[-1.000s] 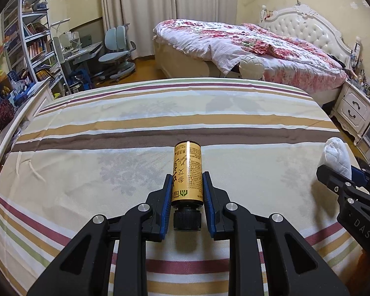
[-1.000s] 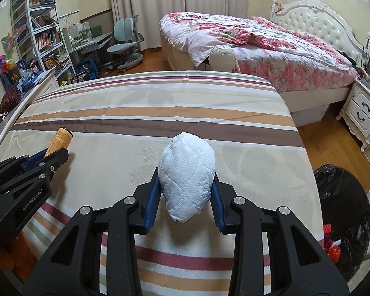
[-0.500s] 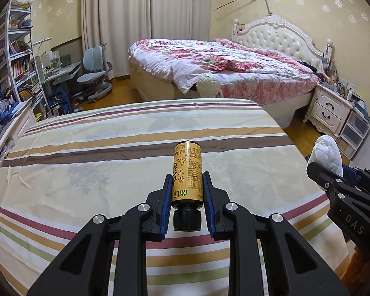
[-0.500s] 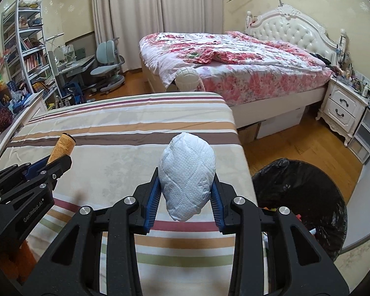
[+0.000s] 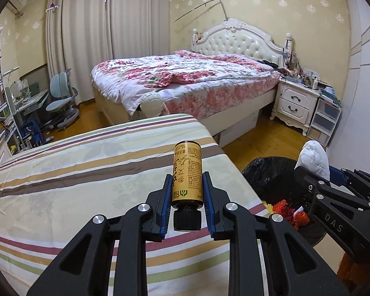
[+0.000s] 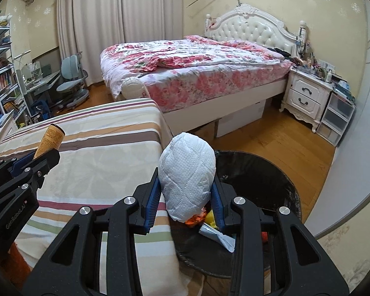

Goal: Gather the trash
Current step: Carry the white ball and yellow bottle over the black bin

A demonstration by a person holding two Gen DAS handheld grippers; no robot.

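So, both hands are loaded here. The left gripper (image 5: 187, 197) is pinching a small gold bottle (image 5: 187, 174) with a black cap; its blue pads press on both sides of the label, cap end toward the camera, and it sits in the air above the striped bedsheet (image 5: 86, 172) near the edge. The right gripper (image 6: 186, 197) is clamped on a wadded white paper towel (image 6: 187, 180), squeezed between its pads. In the right wrist view that wad hangs right over the rim of the black-bagged trash bin (image 6: 271, 172), which stands on the wood floor just beside the striped bed. There's already stuff in the bin: orange, red and yellow scraps and a bluish wrapper. A flowery bed (image 6: 197, 66) and white nightstand (image 6: 305, 96) sit in the background.
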